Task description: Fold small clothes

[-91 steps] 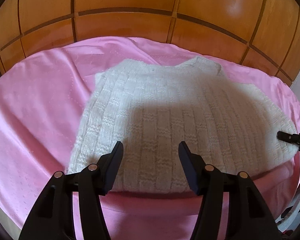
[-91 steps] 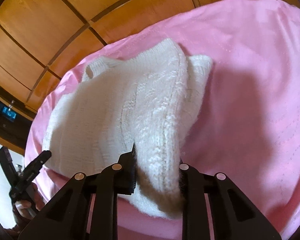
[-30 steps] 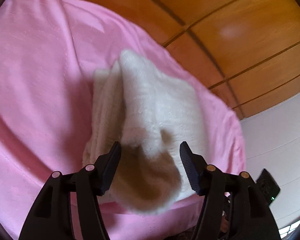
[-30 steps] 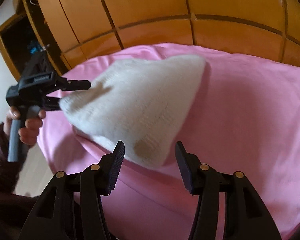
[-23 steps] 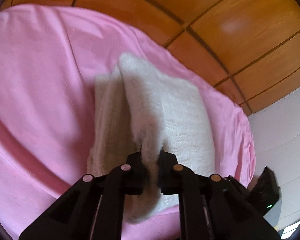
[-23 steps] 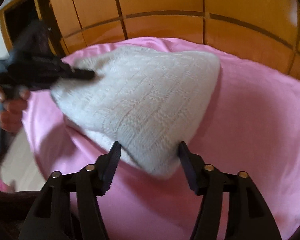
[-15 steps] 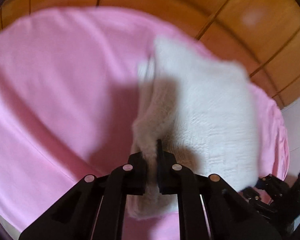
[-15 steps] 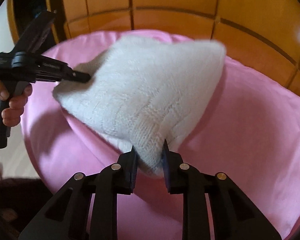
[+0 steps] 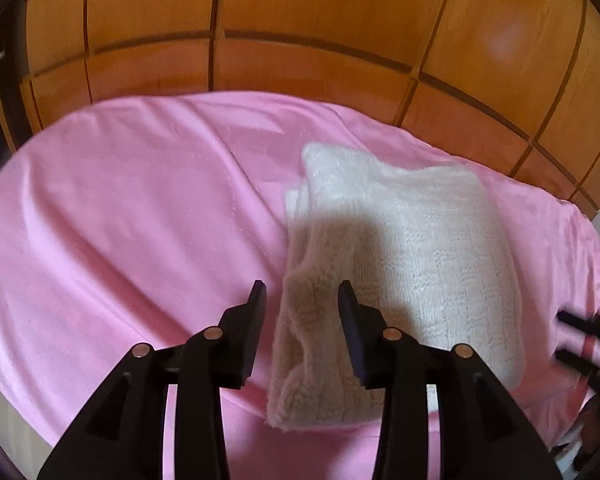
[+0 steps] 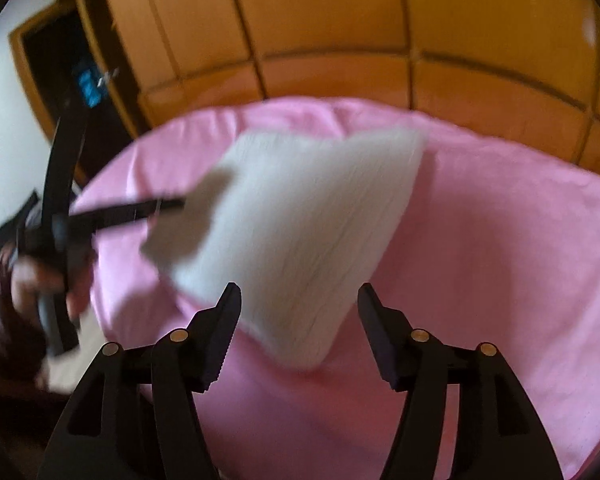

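A white knitted sweater (image 9: 412, 240) lies folded on the pink sheet (image 9: 120, 220). In the left wrist view my left gripper (image 9: 302, 304) hovers over its near left edge. The jaws are opening, with knit between them but the pads clear of it. In the right wrist view the sweater (image 10: 300, 232) is blurred, and my right gripper (image 10: 300, 308) stands over its near corner, jaws opening and not pressing on it. The left gripper (image 10: 172, 205) shows there by the sweater's left corner, held by a hand (image 10: 40, 280). The right gripper (image 9: 562, 336) is a blur at the right edge.
Orange wooden panels (image 9: 300, 20) rise behind the bed. A dark opening with a blue object (image 10: 88, 84) sits at the far left, beside a white wall (image 10: 4, 140). The sheet (image 10: 500, 260) stretches bare to the sweater's left and right. Its near edge drops off close to the grippers.
Half a second ago both grippers were shut on the sweater's corners, holding it up. Both have since let go and drawn back, and the sweater now rests folded on the sheet.
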Action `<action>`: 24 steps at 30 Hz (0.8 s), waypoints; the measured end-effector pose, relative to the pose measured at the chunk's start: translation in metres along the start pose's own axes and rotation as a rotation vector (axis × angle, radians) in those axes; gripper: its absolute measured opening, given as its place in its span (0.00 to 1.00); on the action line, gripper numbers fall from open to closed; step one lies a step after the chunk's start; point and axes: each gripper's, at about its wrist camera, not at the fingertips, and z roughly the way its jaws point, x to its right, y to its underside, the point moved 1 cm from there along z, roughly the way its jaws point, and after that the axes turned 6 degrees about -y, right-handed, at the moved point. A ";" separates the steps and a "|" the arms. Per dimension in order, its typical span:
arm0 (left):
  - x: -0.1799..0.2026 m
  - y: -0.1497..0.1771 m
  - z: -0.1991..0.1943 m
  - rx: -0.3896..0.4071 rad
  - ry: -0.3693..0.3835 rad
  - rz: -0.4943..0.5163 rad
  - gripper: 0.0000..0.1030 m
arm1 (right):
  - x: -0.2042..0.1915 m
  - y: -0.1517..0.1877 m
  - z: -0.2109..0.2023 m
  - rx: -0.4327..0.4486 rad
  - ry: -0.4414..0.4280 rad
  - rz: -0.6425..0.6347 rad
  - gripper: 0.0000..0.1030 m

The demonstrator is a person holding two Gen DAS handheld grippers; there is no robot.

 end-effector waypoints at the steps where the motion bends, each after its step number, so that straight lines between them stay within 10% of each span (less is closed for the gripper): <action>1: 0.001 0.000 -0.001 0.006 -0.002 0.008 0.36 | 0.001 -0.009 0.002 0.017 0.000 0.007 0.58; 12: 0.006 0.005 -0.007 0.028 0.010 0.028 0.44 | -0.025 -0.010 0.096 -0.053 0.147 -0.095 0.59; 24: 0.009 -0.006 -0.009 0.056 0.010 0.030 0.49 | -0.011 -0.038 0.060 -0.010 0.062 -0.024 0.59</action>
